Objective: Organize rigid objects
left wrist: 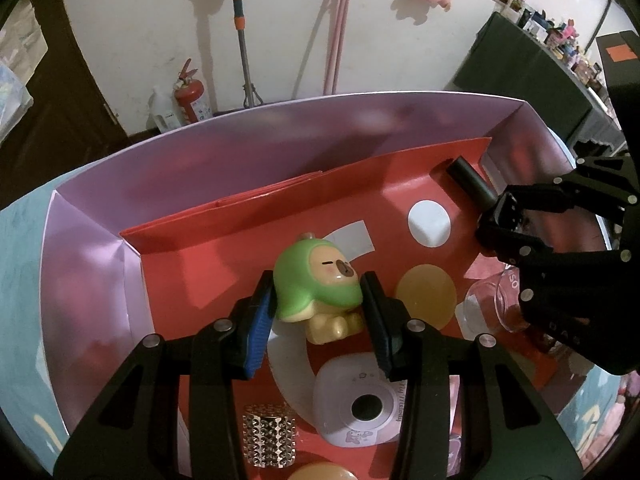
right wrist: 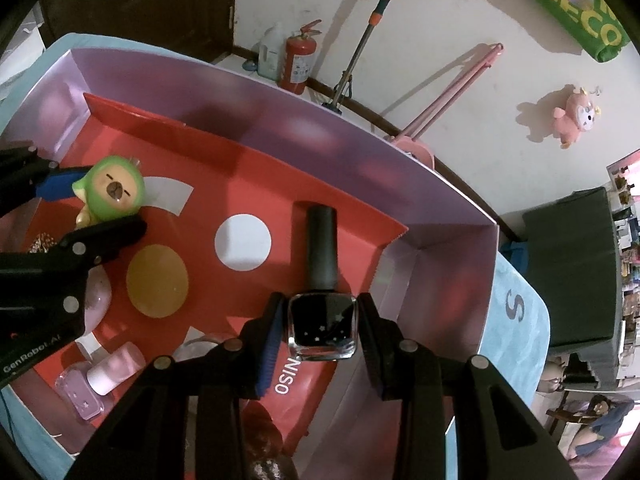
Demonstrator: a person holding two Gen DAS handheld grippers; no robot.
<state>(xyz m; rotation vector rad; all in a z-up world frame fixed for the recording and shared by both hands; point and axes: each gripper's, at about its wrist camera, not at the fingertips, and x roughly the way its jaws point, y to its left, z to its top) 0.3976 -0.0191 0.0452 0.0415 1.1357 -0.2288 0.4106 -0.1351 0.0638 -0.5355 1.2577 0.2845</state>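
Observation:
A green-hooded capybara figure [left wrist: 320, 276] sits between the blue pads of my left gripper [left wrist: 318, 292], which is shut on it just over the red paper bag [left wrist: 224, 264]. That bag lines the lilac box [left wrist: 280, 136]. Whether the figure touches the paper I cannot tell. My right gripper [right wrist: 323, 300] is shut on the square glass body of a dark nail polish bottle [right wrist: 322, 324]; its black cap [right wrist: 320, 248] points away from me. The right wrist view shows the left gripper [right wrist: 96, 206] with the figure [right wrist: 114, 190] at the left. In the left wrist view, the right gripper [left wrist: 500, 224] is at the right.
Inside the box lie a white toy camera [left wrist: 360, 400], a studded metal cylinder [left wrist: 270, 436], a clear glass cup [left wrist: 492, 304] and a pale pink bottle [right wrist: 104, 372]. The box walls [right wrist: 440, 248] rise on all sides. A fire extinguisher [right wrist: 298, 60] and mop stand by the wall.

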